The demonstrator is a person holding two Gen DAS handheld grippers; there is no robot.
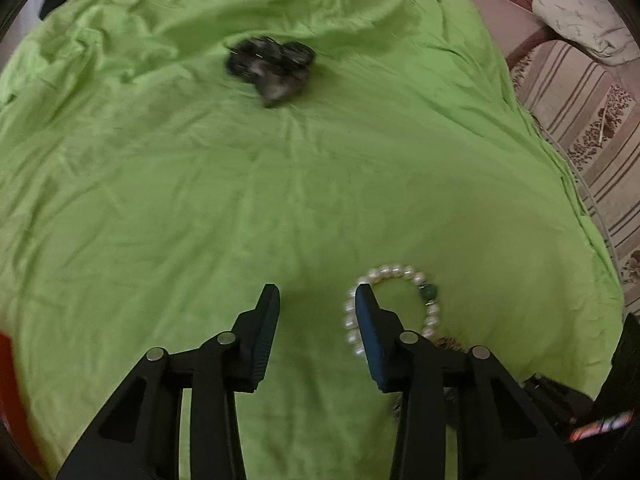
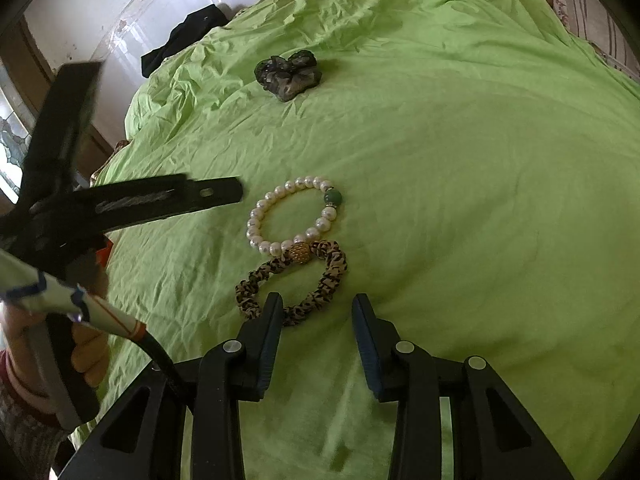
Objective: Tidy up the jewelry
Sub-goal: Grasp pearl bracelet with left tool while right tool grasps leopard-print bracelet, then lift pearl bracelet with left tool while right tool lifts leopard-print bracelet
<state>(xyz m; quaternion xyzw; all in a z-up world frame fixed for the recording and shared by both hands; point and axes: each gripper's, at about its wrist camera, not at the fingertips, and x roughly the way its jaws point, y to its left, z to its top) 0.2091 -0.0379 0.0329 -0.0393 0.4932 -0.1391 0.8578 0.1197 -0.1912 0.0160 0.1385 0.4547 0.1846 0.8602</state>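
Leopard scrunchie (image 2: 304,280) clear in right-wrist view only.

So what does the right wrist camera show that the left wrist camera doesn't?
Only the right wrist view: the whole leopard-print scrunchie with the gold bead, a hand holding the left gripper, and a black garment. Only the left wrist view: a striped couch beside the bed. Both: the green sheet, the pearl bracelet and the dark scrunchie farther off.
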